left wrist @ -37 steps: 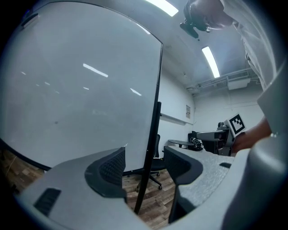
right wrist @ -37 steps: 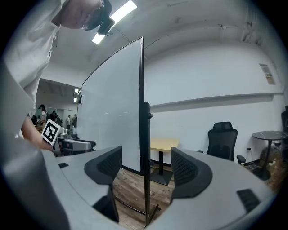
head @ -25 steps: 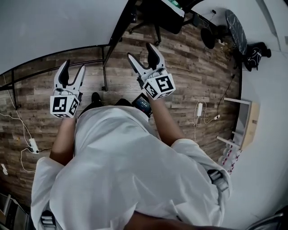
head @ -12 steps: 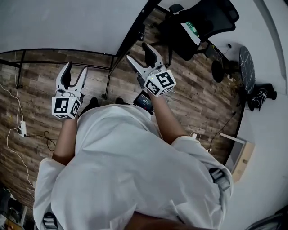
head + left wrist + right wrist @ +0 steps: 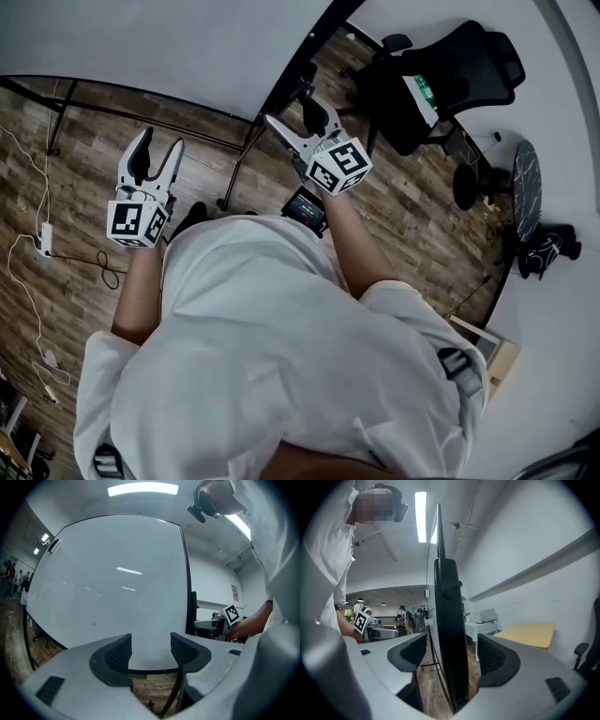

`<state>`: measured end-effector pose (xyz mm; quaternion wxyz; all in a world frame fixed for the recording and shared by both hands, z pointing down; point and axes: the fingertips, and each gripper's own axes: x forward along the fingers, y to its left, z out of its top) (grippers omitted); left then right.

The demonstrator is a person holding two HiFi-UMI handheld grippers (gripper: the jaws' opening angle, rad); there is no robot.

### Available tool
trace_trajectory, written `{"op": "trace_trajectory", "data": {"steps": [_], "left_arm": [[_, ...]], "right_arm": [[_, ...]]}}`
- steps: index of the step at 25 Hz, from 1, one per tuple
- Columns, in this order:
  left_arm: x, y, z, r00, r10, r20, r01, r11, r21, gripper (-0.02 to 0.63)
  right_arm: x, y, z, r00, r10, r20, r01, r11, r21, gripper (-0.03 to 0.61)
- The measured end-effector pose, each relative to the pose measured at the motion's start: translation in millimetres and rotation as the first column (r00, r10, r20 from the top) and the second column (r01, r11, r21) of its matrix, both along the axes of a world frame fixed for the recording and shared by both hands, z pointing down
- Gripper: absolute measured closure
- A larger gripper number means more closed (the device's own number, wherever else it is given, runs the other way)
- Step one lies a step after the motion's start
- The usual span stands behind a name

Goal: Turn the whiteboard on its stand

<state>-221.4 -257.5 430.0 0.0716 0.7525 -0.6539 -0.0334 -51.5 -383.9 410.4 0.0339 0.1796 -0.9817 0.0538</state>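
Both bare forearms reach forward from the person's white shirt [image 5: 272, 356], each hand carrying one gripper, so two grippers in all, each with one black-and-white marker cube at its rear. The left gripper [image 5: 157, 142] points straight ahead at the face of the one large white whiteboard with a thin black frame [image 5: 141, 47]. In the left gripper view its two dark pads are spread apart with nothing between them, and the left gripper [image 5: 150, 644] looks squarely at the board [image 5: 112, 583], whose bottom edge crosses the gap. The right gripper [image 5: 292, 112] is angled inward toward the board's right edge, close to the bottom right corner, where the black stand legs [image 5: 239, 164] run down to the wood-plank floor [image 5: 412, 216]. In the right gripper view the right gripper [image 5: 452, 641] has its jaws wide open, and the board's black side edge [image 5: 449, 597] stands upright in the gap, with a sliver of space on each side and neither pad touching it. Beyond that edge stands one black office chair [image 5: 441, 70].
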Motion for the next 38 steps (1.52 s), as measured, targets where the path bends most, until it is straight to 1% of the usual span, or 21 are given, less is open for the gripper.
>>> {"op": "trace_trajectory", "data": {"steps": [4,7,14,19,23,27,31,35,38], "left_arm": [[1,5,2,0.999,-0.037,0.0,0.037,0.999,-0.008,0.353],[8,8,3,0.999,-0.04,0.021,0.041,0.999,-0.021,0.353],[6,15,4,0.996,-0.082,0.023,0.083,0.996,-0.024,0.353],[4,20,1,0.993,-0.106,0.048,0.107,0.994,-0.024,0.353],[2,25,0,0.992,-0.116,0.051,0.117,0.993,-0.029,0.353],[1,33,3,0.991,-0.121,0.055,0.124,0.991,-0.044,0.353],[2,36,1,0.991,-0.12,0.053,0.122,0.992,-0.041,0.353],[8,38,-4,0.99,-0.109,0.092,0.112,0.993,-0.037,0.353],[11,41,-6,0.991,-0.099,0.095,0.103,0.994,-0.036,0.353]], "right_arm": [[-10,-6,1,0.998,-0.064,-0.006,0.063,0.998,-0.002,0.251],[-11,-10,1,0.996,-0.092,-0.001,0.092,0.996,-0.014,0.255],[-21,-12,4,0.989,-0.151,-0.007,0.15,0.989,-0.011,0.312],[-27,-10,5,0.984,-0.18,-0.008,0.18,0.984,-0.003,0.346],[-29,-9,4,0.983,-0.184,0.0,0.184,0.983,0.006,0.381],[-27,-7,6,0.983,-0.181,-0.007,0.181,0.983,0.014,0.388],[-28,-5,4,0.984,-0.177,-0.015,0.178,0.984,0.027,0.396],[-27,-5,3,0.985,-0.17,-0.014,0.171,0.985,0.035,0.401],[-26,-4,4,0.986,-0.164,-0.017,0.164,0.986,0.036,0.403]]}}
